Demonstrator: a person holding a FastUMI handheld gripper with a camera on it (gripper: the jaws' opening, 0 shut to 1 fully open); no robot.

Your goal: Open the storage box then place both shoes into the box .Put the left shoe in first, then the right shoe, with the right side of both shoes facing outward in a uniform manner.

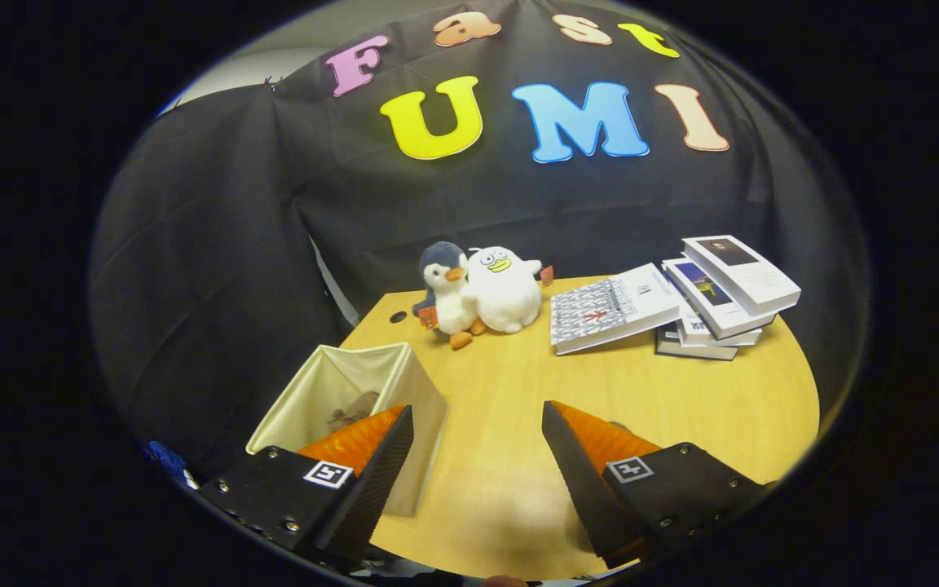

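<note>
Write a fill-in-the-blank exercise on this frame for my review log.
1. The gripper has its fingers ____, with bare table between them.
2. The box beside one finger has its top ____.
3. Two plush toys stand next to the ____ on the table.

Missing words: open; open; books

The tongs hang spread apart, with bare table between and ahead of them. That open lane runs forward until two plush toys block the far edge. An open-topped storage box crowds the left finger. Far right, stacked books take up the back corner.
</note>
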